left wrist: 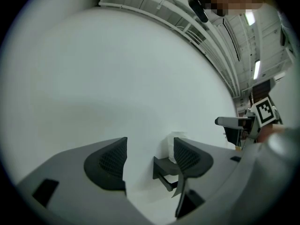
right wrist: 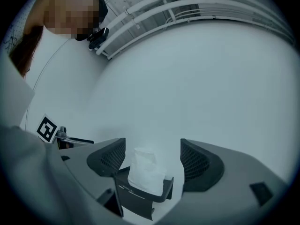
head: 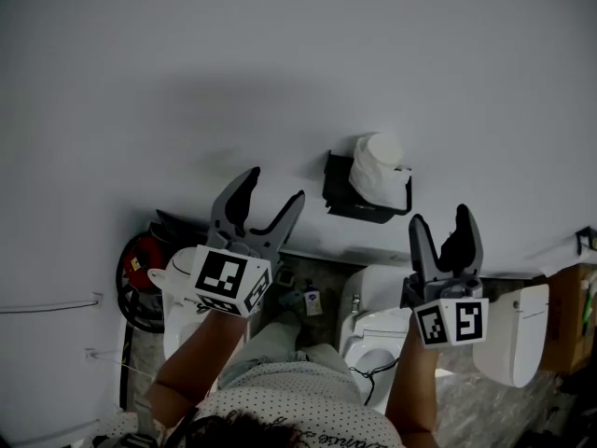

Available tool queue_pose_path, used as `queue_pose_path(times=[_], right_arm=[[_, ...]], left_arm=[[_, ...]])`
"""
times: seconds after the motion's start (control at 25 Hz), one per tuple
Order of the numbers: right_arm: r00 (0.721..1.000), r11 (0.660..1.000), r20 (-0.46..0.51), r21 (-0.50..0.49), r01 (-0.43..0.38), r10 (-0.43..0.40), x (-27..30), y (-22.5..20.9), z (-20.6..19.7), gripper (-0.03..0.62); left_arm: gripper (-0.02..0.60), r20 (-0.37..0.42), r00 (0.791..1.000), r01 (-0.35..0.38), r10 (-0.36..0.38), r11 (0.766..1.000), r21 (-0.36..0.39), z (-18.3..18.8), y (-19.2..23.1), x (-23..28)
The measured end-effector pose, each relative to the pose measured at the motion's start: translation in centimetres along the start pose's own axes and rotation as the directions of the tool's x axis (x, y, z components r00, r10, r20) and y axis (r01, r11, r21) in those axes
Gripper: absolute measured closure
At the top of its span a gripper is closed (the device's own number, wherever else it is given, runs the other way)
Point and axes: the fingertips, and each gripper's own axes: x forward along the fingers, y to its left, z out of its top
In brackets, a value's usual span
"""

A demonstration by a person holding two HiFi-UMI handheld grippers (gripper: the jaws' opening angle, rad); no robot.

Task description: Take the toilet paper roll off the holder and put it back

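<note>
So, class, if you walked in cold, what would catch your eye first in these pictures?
The white toilet paper roll stands on a black wall-mounted holder, alone on the plain pale wall. Below it in the head view, the left hand-held gripper and the right hand-held gripper point toward it, jaws apart and empty.

The light is dim and cool, with a grey-blue cast throughout. In the head view a broad, soft shadow lies on the wall (head: 280,63) above the left claw (head: 275,183). The floor (head: 485,409) below the right claw (head: 440,216) looks murky. In the left gripper view, ceiling strip lights (left wrist: 257,69) glow up and to the right of the claw. Both gripper views bend strongly toward black corners, and the jaws nearest the lens look slightly soft.
</note>
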Motion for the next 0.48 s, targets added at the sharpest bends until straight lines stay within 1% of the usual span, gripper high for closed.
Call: queue_pose_path(times=[0.28, 0.48], right_arm=[[1.000, 1.000, -0.018, 0.003, 0.006, -0.006, 2.1, 0.1, -0.7, 0.238], [0.999, 0.999, -0.024, 0.014, -0.038, 0.038, 3.9, 0.1, -0.8, 0.238]], left_arm=[[0.285, -0.013, 1.000, 0.019, -0.019, 1.000, -0.003, -0.6, 1.3, 2.1], [0.287, -0.017, 1.000, -0.017, 0.017, 1.000, -0.007, -0.5, 2.2, 2.8]])
